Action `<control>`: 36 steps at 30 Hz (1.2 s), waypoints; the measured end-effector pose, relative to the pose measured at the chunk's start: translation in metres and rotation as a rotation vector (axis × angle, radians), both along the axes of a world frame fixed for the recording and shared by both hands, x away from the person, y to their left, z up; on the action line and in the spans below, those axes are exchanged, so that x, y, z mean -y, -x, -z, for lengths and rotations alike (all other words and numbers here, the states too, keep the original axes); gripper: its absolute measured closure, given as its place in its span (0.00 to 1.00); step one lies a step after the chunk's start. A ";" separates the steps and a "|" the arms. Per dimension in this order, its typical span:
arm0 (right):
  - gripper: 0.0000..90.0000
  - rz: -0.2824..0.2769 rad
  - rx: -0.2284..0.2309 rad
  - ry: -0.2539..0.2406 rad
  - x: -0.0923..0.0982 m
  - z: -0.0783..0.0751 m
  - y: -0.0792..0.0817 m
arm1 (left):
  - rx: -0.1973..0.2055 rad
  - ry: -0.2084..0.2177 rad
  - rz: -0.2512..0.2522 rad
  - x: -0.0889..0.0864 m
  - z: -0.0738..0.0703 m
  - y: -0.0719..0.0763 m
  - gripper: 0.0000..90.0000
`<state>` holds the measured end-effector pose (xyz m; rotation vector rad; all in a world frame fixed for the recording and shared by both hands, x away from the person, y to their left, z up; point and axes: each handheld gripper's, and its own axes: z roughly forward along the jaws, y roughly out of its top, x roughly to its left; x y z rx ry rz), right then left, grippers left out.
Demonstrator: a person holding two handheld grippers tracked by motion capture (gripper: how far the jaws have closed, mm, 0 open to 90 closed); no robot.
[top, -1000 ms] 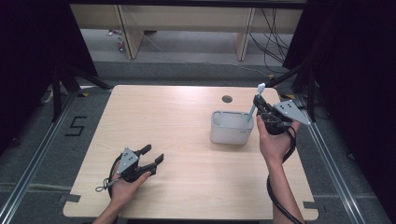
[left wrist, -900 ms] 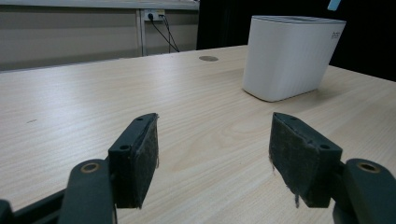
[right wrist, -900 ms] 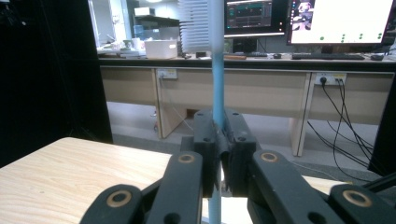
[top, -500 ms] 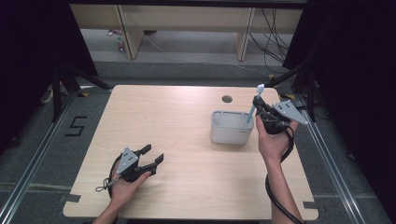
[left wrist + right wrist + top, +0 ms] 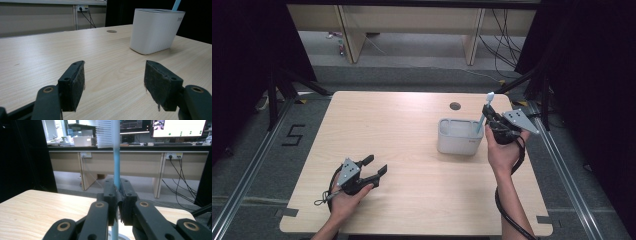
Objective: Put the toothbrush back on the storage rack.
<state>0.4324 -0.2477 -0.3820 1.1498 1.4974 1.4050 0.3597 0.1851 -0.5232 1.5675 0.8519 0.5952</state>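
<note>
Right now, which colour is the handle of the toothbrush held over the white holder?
Light blue, with white bristles; the toothbrush shows best in the right gripper view.

The left hand-held gripper (image 5: 374, 167) is held low, its jaws spread wide apart. The right hand-held gripper (image 5: 488, 122) is raised, its jaws clamped together, the forearm stretched behind it.

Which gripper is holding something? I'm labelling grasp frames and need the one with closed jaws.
The right gripper, beside the white holder, is shut on the blue toothbrush. The left gripper is open, nothing between its jaws.
</note>
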 end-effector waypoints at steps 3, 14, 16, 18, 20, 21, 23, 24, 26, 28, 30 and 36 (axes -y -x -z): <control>0.95 0.001 -0.013 -0.016 -0.002 0.002 0.000 | 0.001 -0.003 0.001 0.000 0.000 0.000 0.36; 0.95 0.003 -0.022 -0.005 -0.002 0.008 -0.002 | 0.003 -0.004 0.001 0.000 0.000 0.000 0.36; 0.95 0.001 -0.025 -0.008 -0.002 0.010 -0.002 | 0.003 -0.004 0.000 0.000 0.000 0.000 0.36; 0.95 -0.004 -0.039 -0.008 -0.002 0.013 -0.002 | 0.003 -0.004 0.001 0.000 0.000 0.000 0.36; 0.95 0.003 -0.032 -0.005 -0.002 0.015 -0.002 | 0.003 -0.004 0.001 0.000 0.000 0.000 0.36; 0.95 0.003 -0.032 -0.005 -0.002 0.015 -0.002 | 0.004 -0.004 0.001 0.000 0.000 0.000 0.36; 0.95 0.003 -0.041 -0.005 -0.002 0.016 -0.002 | 0.004 -0.005 0.001 0.000 0.000 0.000 0.36; 0.95 0.003 -0.041 -0.005 -0.002 0.016 -0.002 | 0.004 -0.004 0.001 0.000 0.000 0.000 0.36; 0.95 0.004 -0.050 -0.002 -0.002 0.019 -0.001 | 0.005 -0.004 0.000 0.000 0.000 0.000 0.36; 0.95 0.005 -0.049 -0.009 -0.002 0.021 -0.001 | 0.007 -0.003 -0.001 0.000 0.000 0.000 0.36; 0.95 0.003 -0.055 -0.007 -0.002 0.023 -0.001 | 0.007 -0.004 0.001 0.001 0.000 0.000 0.36; 0.95 0.004 -0.067 -0.020 -0.003 0.027 0.000 | 0.007 -0.004 0.001 0.001 0.000 0.000 0.36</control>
